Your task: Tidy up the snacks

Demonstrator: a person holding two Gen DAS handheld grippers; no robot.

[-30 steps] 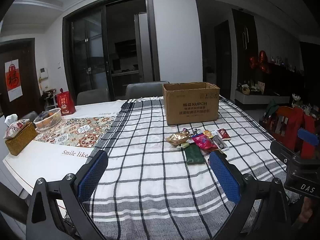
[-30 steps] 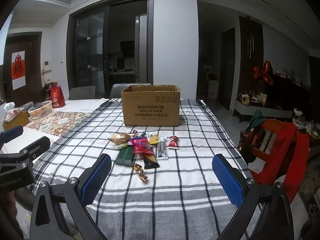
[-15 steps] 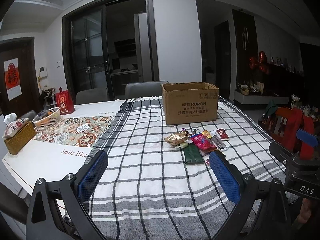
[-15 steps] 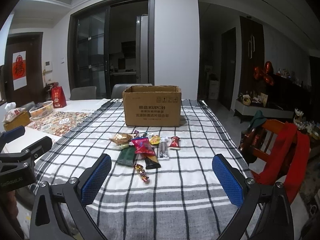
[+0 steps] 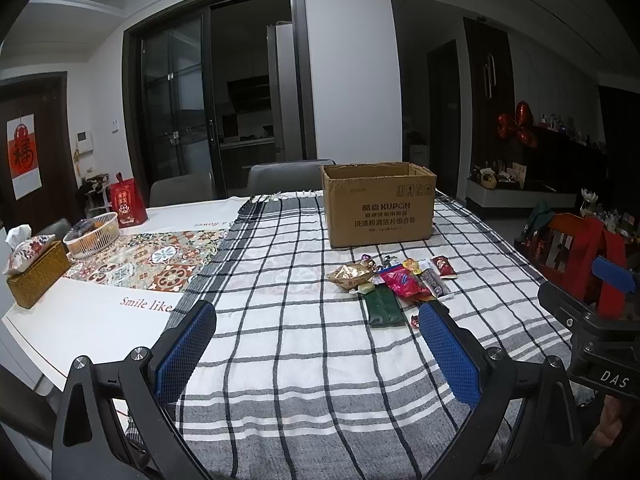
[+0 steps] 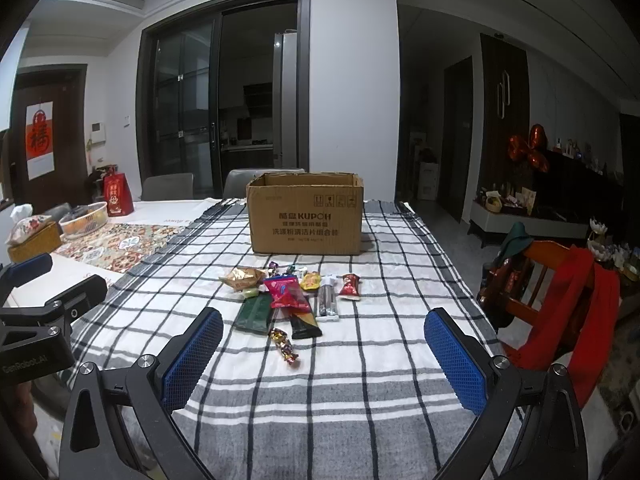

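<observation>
An open cardboard box (image 6: 306, 214) stands on the checked cloth, also in the left wrist view (image 5: 378, 204). In front of it lies a cluster of snacks: a pink packet (image 6: 286, 291), a dark green packet (image 6: 254, 313), a gold wrapper (image 6: 242, 277), a red packet (image 6: 349, 285) and a loose wrapped candy (image 6: 285, 345). The left wrist view shows the same pink packet (image 5: 404, 283) and green packet (image 5: 383, 307). My left gripper (image 5: 316, 344) is open and empty, short and left of the snacks. My right gripper (image 6: 324, 350) is open and empty, just short of the candy.
A white basket (image 5: 93, 234), a tissue box (image 5: 34, 270) and a red gift bag (image 5: 127, 203) stand at the table's left side. A wooden chair with red cloth (image 6: 560, 300) stands right of the table. Grey chairs (image 6: 264, 180) stand behind the box.
Both grippers have crept slightly forward toward the snacks and the box. Both stay open and empty.
</observation>
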